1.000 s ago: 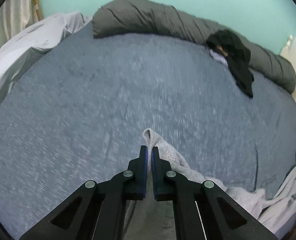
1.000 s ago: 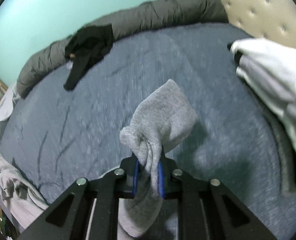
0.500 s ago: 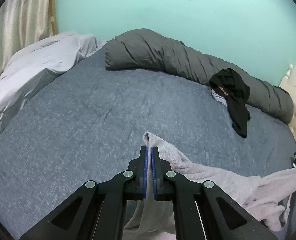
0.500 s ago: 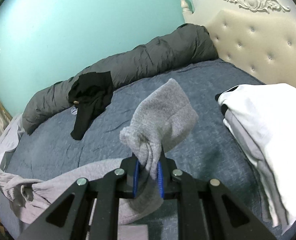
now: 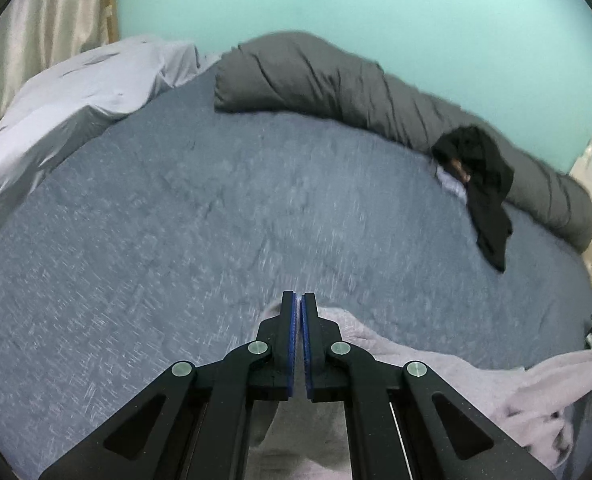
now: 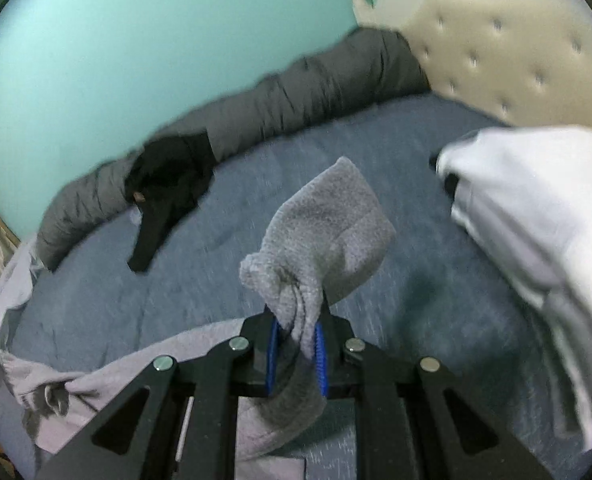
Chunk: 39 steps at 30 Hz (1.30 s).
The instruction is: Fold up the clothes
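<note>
A light grey knitted garment (image 5: 436, 372) lies on the blue bed sheet (image 5: 176, 220) and rises to both grippers. My left gripper (image 5: 298, 300) is shut on a thin edge of it, with cloth showing on either side of the fingers and hanging below them. In the right wrist view my right gripper (image 6: 298, 320) is shut on a bunched part of the grey garment (image 6: 328, 232). A cuff-like end sticks up above the fingers. The remainder of the garment trails off to the lower left.
A rolled dark grey duvet (image 5: 336, 80) lines the far side by the teal wall, with a black garment (image 5: 484, 184) draped on it. Light grey bedding (image 5: 76, 96) is heaped at the left. A white folded pile (image 6: 536, 208) sits by the tufted headboard (image 6: 516, 60).
Both grippers have risen and shifted with the grey garment still in them, so more wall shows. The cloth tip no longer pokes above the left fingertips. Both grips are unchanged.
</note>
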{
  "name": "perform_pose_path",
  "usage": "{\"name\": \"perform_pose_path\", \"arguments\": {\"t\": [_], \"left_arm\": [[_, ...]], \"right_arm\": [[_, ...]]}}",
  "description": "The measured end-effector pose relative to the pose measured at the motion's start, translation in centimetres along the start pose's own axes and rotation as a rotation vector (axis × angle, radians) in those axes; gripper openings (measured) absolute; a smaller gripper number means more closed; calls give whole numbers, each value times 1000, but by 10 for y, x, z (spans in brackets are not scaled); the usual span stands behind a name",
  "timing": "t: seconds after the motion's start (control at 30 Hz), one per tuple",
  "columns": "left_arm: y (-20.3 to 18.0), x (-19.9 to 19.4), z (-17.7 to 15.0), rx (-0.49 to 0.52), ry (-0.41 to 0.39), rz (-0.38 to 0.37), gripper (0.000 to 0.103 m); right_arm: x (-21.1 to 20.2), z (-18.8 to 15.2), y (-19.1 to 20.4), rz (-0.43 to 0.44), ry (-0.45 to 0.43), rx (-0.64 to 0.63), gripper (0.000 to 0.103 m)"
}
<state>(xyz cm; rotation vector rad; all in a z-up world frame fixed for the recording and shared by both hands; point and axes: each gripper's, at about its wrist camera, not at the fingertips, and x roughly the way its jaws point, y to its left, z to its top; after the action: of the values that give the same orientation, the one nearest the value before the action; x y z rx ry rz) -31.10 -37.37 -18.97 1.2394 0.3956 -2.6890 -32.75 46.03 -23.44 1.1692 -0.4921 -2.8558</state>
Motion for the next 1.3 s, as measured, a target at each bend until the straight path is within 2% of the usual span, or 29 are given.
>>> {"name": "perform_pose_path", "arguments": {"t": [0.1,0.23,0.33,0.4,0.47,0.5,0.53,0.6,0.67,0.83,1.0,1.13,1.3], "left_arm": [[-5,19,-9,-1,35,5,3],[-14,39,-22,35,82,21,3],[-24,44,-31,54,104,-3,4],[-33,49,-36,66,126,-30,6],[-46,53,-43,93,147,-57,12],[-53,55,-47,110,156,-69,20],[-61,58,-51,130,166,-82,30],[-77,61,-59,171,180,-108,37],[-94,64,-66,209,190,-134,38],[-115,61,-85,215,219,-185,40],[-115,47,-116,196,272,-215,51],[-103,33,-148,170,330,-229,55],[-73,15,-184,135,362,-201,59]], "right_arm": [[21,-17,-2,-24,69,-6,15],[34,-31,-6,-45,105,-8,15],[43,-37,-9,-85,155,-22,21],[45,-39,-12,-139,170,-15,33],[40,-38,-12,-207,147,-16,57],[36,-37,-10,-216,131,-18,58],[33,-36,-4,-200,121,-27,58],[28,-33,7,-169,102,-44,58],[23,-32,20,-133,91,-67,59],[28,-45,71,50,190,-138,59],[22,-87,120,180,312,-256,59],[6,-120,131,210,369,-318,59],[-18,-140,99,160,387,-253,65]]}}
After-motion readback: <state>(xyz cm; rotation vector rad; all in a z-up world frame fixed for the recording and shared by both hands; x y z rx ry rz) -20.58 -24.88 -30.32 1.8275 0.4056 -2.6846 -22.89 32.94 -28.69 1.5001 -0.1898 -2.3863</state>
